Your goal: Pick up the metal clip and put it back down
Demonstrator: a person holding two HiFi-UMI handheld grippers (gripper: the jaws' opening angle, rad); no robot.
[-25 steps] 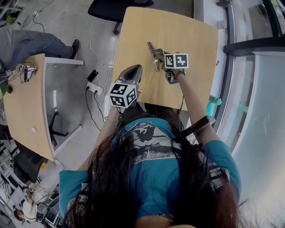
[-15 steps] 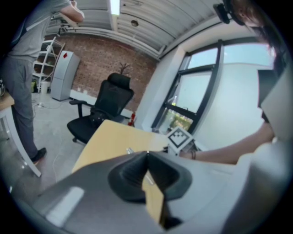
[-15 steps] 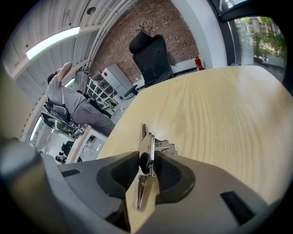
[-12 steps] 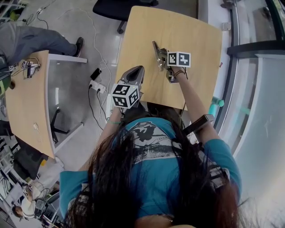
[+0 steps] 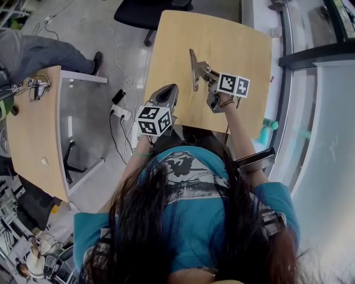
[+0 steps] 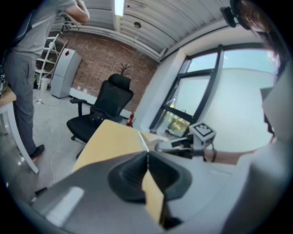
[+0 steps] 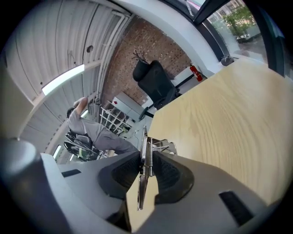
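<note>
A long shiny metal clip (image 5: 192, 67) stands on edge over the middle of the wooden table (image 5: 238, 39). My right gripper (image 5: 203, 72) comes at it from the right; its jaws are closing with the clip (image 7: 143, 161) between them, and the pads press on both its sides. The right gripper view looks along the clip's spring, with its wire handles beyond the jaw tips. My left gripper (image 5: 168, 93) hovers at the table's near left edge, shut with nothing in it (image 6: 147, 154). In its view the clip (image 6: 143, 140) and the right gripper (image 6: 181, 145) lie ahead.
A black office chair (image 5: 145, 11) stands beyond the table's far edge. A second wooden table (image 5: 30, 138) is at the left, with a power strip and cables (image 5: 120, 110) on the floor between. A person (image 5: 39, 52) stands at the far left. Window glass runs along the right.
The right gripper's marker cube has swung to the right and slightly toward me, while the clip stays between its jaws. The left gripper has hardly moved.
</note>
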